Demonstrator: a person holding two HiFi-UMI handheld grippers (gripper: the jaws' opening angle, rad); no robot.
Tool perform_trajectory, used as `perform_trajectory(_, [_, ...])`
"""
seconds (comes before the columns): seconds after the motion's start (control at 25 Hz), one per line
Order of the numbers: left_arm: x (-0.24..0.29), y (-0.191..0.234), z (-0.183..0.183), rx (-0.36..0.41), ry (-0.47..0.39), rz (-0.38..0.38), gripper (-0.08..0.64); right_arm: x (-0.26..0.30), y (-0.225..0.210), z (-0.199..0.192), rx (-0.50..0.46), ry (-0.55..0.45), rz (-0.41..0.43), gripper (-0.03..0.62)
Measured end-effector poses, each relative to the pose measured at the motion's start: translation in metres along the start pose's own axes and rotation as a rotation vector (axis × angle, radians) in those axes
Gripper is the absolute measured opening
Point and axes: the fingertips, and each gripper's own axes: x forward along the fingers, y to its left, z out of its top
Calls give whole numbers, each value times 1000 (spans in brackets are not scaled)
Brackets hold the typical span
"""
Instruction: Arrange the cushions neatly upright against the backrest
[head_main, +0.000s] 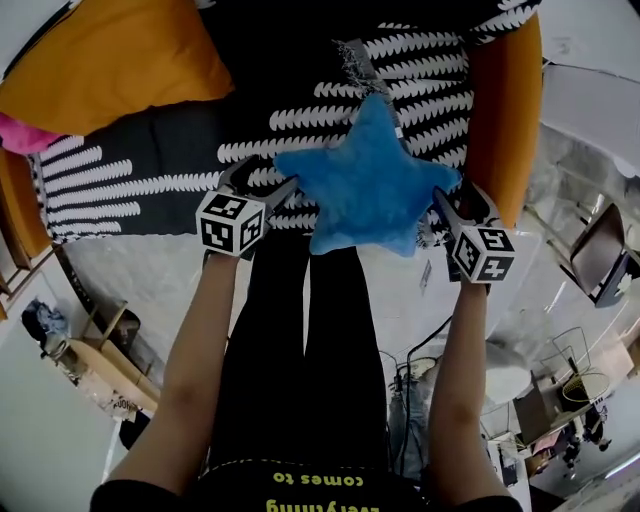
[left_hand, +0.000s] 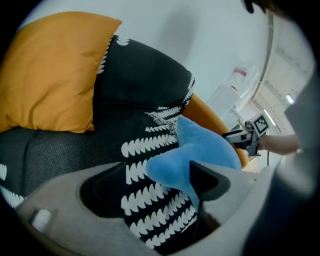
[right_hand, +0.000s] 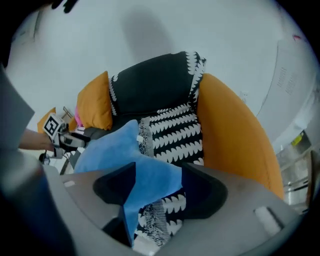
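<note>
Head view: blue star cushion (head_main: 370, 180) lies on the patterned sofa seat (head_main: 130, 185); left tongs (head_main: 265, 180) and right tongs (head_main: 452, 197) stand wide, each straddling one star point, unclamped.

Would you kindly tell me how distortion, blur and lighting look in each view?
Head view: fisheye bends lines near the edges; the blue star cushion is sharp, evenly lit. Left gripper view: dark round vignette, washed-out brightness at right. Right gripper view: same vignette, soft foreground, evenly lit white wall.
</note>
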Motion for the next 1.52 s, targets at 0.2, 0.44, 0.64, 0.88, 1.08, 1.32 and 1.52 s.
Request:
perform_trajectory(0.2, [26, -25, -7, -8, 59, -125, 500, 14, -26, -8, 154, -18, 38, 369])
perform_trajectory(0.44, [36, -35, -9, -34, 94, -192, 551, 37, -18, -10, 305, 4, 102, 456])
perform_trajectory(0.64, [45, -27, -8, -76, 118, -224, 575, 45, -18, -8, 364, 34, 142, 457])
perform_trajectory(0.88, [52, -45, -11, -70, 150, -301, 509, 48, -11, -16, 451, 65, 261, 383])
perform_trajectory(1.08, [25, -43, 11, -73, 76, -281, 250, 28, 7, -5, 446, 15, 246, 203])
perform_trajectory(1.32, [17, -58, 22, -65, 20, -260, 148, -1, -7, 0, 493, -116, 148, 51])
perform_trajectory(1.52, [-11, -38, 70, -24, -118, -195, 115, -11, 6, 40, 471, -203, 173, 41])
